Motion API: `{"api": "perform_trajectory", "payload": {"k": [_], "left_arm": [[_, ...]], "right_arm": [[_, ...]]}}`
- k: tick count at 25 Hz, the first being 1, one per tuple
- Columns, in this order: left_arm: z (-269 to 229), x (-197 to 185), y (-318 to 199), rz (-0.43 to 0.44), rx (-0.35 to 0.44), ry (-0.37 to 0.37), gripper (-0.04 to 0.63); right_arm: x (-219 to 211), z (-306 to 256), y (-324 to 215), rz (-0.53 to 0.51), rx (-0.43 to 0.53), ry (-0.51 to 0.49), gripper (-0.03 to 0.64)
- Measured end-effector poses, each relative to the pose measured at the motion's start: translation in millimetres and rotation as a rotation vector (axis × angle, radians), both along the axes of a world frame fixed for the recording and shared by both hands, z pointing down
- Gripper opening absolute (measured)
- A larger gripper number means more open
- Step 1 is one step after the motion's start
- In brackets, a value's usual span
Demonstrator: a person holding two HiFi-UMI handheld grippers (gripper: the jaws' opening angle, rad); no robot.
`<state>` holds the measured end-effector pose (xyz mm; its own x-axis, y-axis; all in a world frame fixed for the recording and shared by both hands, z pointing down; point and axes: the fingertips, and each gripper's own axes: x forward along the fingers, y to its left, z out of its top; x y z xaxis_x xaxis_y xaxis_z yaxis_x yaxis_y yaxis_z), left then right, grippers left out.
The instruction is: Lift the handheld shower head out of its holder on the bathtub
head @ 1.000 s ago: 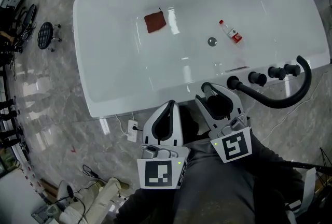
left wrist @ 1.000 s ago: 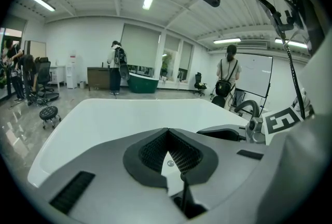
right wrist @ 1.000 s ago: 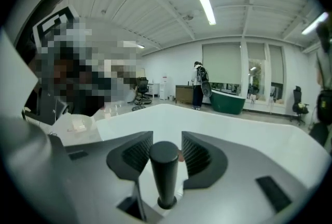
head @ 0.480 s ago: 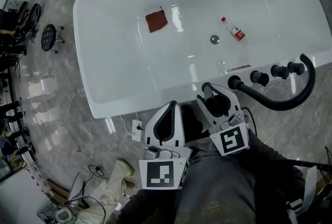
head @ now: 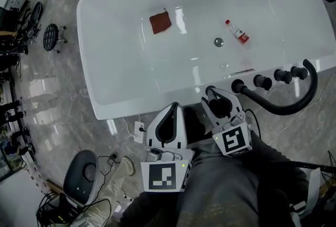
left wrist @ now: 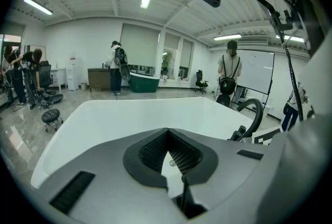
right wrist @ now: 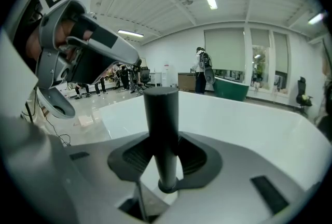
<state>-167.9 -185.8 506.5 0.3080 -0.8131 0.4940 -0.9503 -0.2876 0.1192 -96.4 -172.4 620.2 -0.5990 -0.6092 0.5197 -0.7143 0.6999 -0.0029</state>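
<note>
The right claw (head: pixel 217 101) sat at the near rim of the white bathtub (head: pixel 110 68), its jaws set around the black handheld shower head (right wrist: pixel 161 129). The shower head stood upright in its holder on that rim, just left of the row of black knobs (head: pixel 261 81). The jaws had just been closing, and in the right gripper view the pads (right wrist: pixel 129 158) lay against both sides of the handle, so the claw was grasping it while it was still seated. The black hose (head: pixel 294 102) looped away to the right. The left claw (head: pixel 169 115) hung just left of the right one, near the tub's outer wall, clenched tip to tip on nothing. Far inside the tub lay a red cloth (head: pixel 160 23) and a small bottle (head: pixel 237 31).
</note>
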Motion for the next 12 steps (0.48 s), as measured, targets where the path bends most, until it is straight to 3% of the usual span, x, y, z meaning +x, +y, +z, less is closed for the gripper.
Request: {"api": "perform_trajectory", "payload": {"k": [4, 12], "left_arm": [[-9, -8, 1, -0.015, 0.002, -0.001, 0.004], [-52, -17, 6, -0.044, 0.001, 0.002, 0.003]], "right_arm": [[-1, -3, 0, -0.001, -0.005, 0.003, 0.14], [-9, -64, -10, -0.02, 0.052, -0.036, 0.14]]}}
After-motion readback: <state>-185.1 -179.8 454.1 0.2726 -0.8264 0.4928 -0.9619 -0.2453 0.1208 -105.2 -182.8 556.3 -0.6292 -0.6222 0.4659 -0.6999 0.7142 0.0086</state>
